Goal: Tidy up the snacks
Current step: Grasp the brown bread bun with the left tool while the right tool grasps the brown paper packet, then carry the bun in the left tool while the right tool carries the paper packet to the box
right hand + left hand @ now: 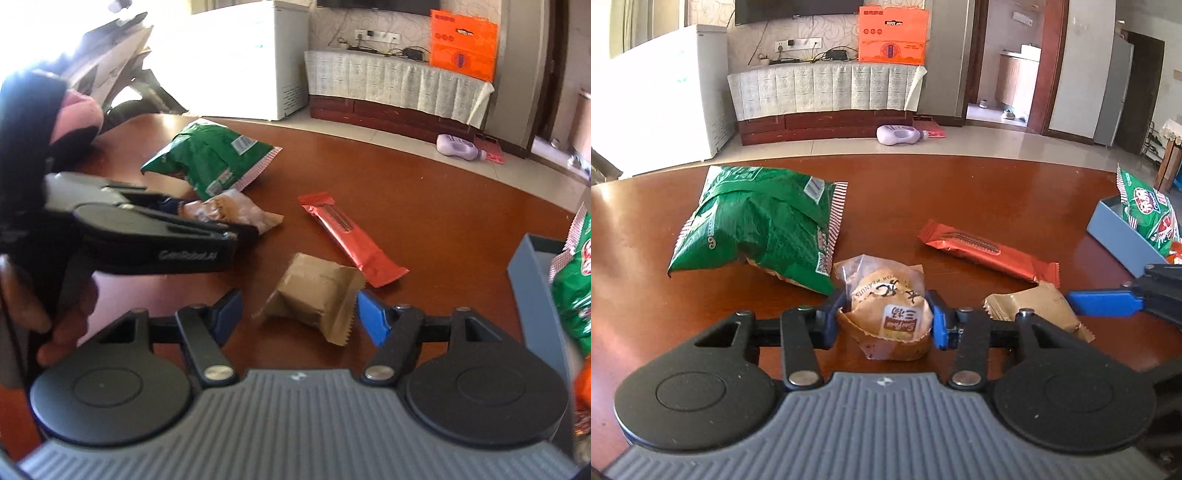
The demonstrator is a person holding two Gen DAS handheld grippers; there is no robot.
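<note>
One clear-wrapped brown pastry (886, 310) bears red label.

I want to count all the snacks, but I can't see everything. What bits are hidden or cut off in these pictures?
- Blue box: cut off by the right edge in both views, so its full contents can't be counted.
- Green bag in the box: partly out of frame.
- Wrapped cake: in the right wrist view the left gripper covers part of it.
- Brown packet: its near part sits behind the left gripper's linkage in the left wrist view.

A home living room: wall television (798, 9), covered cabinet (823, 96), wooden table (960, 192).
</note>
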